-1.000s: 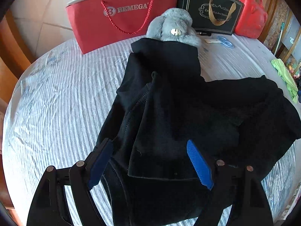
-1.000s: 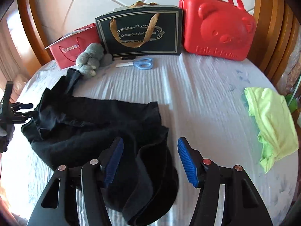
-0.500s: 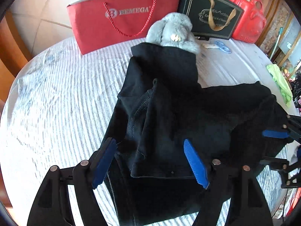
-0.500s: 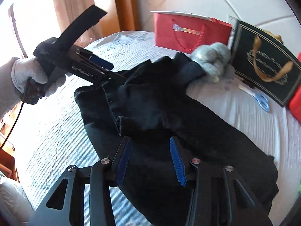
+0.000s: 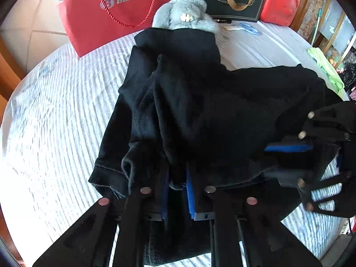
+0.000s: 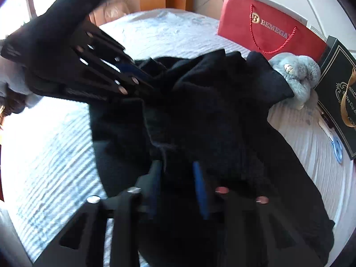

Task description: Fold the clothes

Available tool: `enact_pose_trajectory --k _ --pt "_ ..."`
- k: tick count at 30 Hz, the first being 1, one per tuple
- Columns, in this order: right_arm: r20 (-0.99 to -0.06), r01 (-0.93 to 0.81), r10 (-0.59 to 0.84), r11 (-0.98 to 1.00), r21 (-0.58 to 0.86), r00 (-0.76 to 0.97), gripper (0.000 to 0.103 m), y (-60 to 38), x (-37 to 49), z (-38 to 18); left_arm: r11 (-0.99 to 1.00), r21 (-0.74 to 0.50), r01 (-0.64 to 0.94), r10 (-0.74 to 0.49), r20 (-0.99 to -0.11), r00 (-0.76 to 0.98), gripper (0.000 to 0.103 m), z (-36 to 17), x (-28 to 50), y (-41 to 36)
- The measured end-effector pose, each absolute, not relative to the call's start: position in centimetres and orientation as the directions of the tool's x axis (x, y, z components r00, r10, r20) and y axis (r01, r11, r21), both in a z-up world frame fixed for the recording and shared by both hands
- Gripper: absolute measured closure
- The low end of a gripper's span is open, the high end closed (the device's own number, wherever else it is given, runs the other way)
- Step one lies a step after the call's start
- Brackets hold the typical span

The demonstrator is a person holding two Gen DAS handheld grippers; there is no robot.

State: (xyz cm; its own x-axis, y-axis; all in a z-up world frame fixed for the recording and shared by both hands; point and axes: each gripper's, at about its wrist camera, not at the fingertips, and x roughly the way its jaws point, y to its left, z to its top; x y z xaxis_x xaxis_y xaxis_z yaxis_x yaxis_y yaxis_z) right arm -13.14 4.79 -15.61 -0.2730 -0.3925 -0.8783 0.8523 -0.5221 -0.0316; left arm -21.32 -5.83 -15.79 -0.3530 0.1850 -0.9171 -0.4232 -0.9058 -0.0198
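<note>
Both grippers now pinch trousers [image 5: 211, 111] (striped bedspread [image 5: 55, 122])

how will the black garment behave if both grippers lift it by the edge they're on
The black garment will likely sag between the left gripper and right gripper, whose jaws are closing with cloth between them: it lies in soft rumpled folds. The thick hem suggests some weight. Its far end touches the grey plush toy and may nudge it.
</note>
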Motion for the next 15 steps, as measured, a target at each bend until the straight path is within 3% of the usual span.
enact_pose_trajectory --k 1,7,8,9,10,11,15 --pt "-0.866 0.845 -0.411 -0.534 -0.026 -0.286 0.099 5.1 -13.8 -14.8 -0.905 -0.014 -0.426 0.188 -0.910 -0.370 0.093 -14.9 -21.5 -5.8" --pt "-0.765 0.778 -0.497 -0.628 -0.009 -0.410 0.098 7.8 -21.0 -8.2 -0.936 -0.067 -0.345 0.231 -0.857 -0.461 0.098 -9.6 -26.4 -6.8" --pt "-0.757 0.760 -0.501 -0.649 0.008 -0.420 0.092 7.9 -22.9 -7.8 -0.948 -0.068 -0.311 0.217 -0.853 -0.475 0.093 -9.2 -28.0 -6.9" --pt "-0.758 0.732 -0.485 -0.682 0.014 -0.437 0.080 8.1 -24.7 -7.7 -0.959 -0.080 -0.273 0.206 -0.857 -0.471 0.059 -9.0 -29.7 -7.0" --pt "-0.766 0.695 -0.454 -0.719 0.012 -0.455 0.045 8.5 -26.3 -7.7 -0.969 -0.082 -0.235 0.187 -0.861 -0.473 0.039 -8.9 -31.0 -7.2" --pt "-0.771 0.657 -0.422 -0.754 0.007 -0.477 0.030 9.2 -27.5 -7.7 -0.973 -0.074 -0.218 0.173 -0.859 -0.482 0.026 -8.8 -31.7 -7.4" --pt "-0.759 0.508 -0.345 -0.861 0.023 -0.552 0.031 14.7 -28.7 -7.1 -0.973 -0.037 -0.228 0.146 -0.865 -0.481 0.026 -9.3 -31.1 -8.5"
